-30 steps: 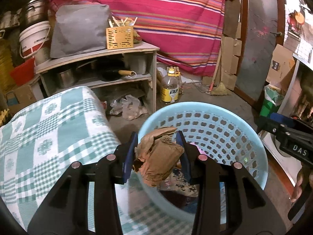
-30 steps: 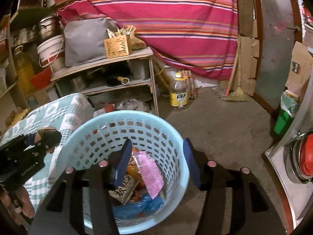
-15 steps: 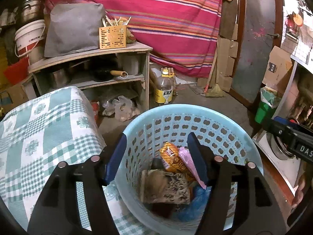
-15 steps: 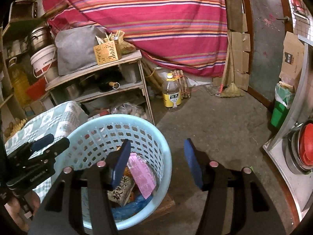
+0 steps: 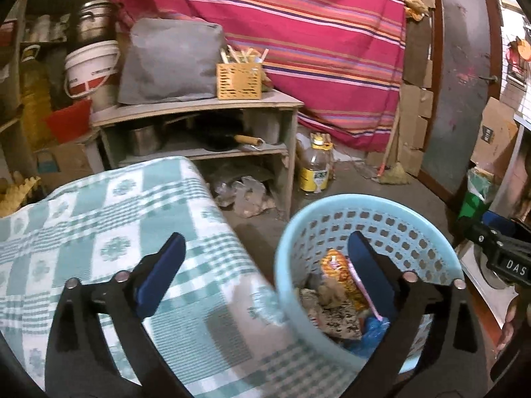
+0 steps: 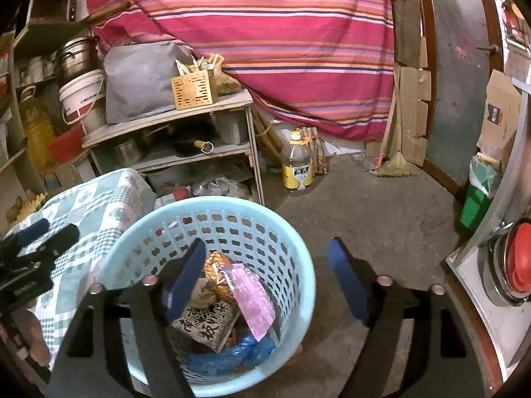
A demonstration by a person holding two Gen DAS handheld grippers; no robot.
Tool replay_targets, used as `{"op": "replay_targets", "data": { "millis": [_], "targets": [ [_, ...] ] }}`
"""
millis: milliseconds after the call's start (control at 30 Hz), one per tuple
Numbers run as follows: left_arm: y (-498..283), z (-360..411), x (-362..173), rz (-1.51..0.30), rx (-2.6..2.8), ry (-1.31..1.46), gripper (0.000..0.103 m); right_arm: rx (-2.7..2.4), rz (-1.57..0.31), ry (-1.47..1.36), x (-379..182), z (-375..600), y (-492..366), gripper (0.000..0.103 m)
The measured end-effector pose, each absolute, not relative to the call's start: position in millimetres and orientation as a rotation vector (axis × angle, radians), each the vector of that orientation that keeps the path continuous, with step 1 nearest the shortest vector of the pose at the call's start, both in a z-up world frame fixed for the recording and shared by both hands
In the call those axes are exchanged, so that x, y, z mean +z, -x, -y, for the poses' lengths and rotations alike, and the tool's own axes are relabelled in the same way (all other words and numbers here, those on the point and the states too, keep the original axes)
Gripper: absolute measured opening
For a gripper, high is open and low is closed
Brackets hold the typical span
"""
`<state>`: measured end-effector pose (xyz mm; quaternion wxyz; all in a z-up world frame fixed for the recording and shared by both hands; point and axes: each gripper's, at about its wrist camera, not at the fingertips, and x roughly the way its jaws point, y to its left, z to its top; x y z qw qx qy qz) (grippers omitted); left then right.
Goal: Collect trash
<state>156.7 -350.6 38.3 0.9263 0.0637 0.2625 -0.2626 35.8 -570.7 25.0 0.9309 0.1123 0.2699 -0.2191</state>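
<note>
A light blue perforated basket (image 5: pixel 365 200) (image 6: pixel 215 203) stands on the floor beside the table with the green checked cloth (image 5: pixel 116 232). Inside lie an orange snack bag (image 6: pixel 217 270), a pink wrapper (image 6: pixel 252 295), a black-and-white printed packet (image 6: pixel 205 325), a blue plastic bag (image 6: pixel 232 355) and crumpled brown paper (image 5: pixel 328 293). My left gripper (image 5: pixel 265 265) hangs over the table edge and the basket's near rim; its jaws are opening wide and hold nothing. My right gripper (image 6: pixel 267 275) hovers above the basket's right rim, jaws opening, also with nothing in them.
A wooden shelf (image 6: pixel 172 122) with pots, a grey bag and a yellow utensil box (image 5: pixel 239 81) stands behind. On the concrete floor are an oil bottle (image 6: pixel 297 169), a broom (image 6: pixel 395 165) and a green bin (image 6: pixel 478 199). A striped cloth hangs at the back.
The left gripper let go of the crumpled brown paper, which now lies in the basket, then opened wide and swung left toward the table. The right gripper's jaws spread wider.
</note>
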Motion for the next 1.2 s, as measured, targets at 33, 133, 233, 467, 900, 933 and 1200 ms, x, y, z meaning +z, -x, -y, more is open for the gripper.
{"op": "replay_targets", "data": {
  "millis": [33,133,233,467,900,933,1200],
  "targets": [
    [-155.8,344.2,40.2,-0.534,-0.528,-0.127,0.097,-0.447,-0.556,-0.218,24.6,565.8,-37.1,0.083],
    [-154.7,328.9,44.0,-0.536,-0.513,-0.119,0.097,-0.444,-0.563,-0.2,24.8,555.1,-39.7,0.087],
    [-151.5,312.7,47.5,-0.532,-0.489,-0.12,0.097,-0.43,-0.561,-0.184,26.0,540.7,-42.4,0.093],
    [-144.2,276.0,49.8,-0.531,-0.441,-0.138,0.098,-0.399,-0.532,-0.169,31.3,511.8,-41.7,0.096],
    [-107.1,193.7,57.8,-0.485,-0.338,-0.101,0.098,-0.379,-0.489,-0.132,32.7,443.2,-17.0,0.098],
    [-102.5,184.5,58.1,-0.475,-0.32,-0.095,0.098,-0.374,-0.487,-0.127,33.0,438.4,-15.7,0.098],
    [-70.4,129.0,51.2,-0.417,-0.22,-0.081,0.098,-0.288,-0.428,-0.088,40.5,383.6,-0.6,0.098]
  ]
}}
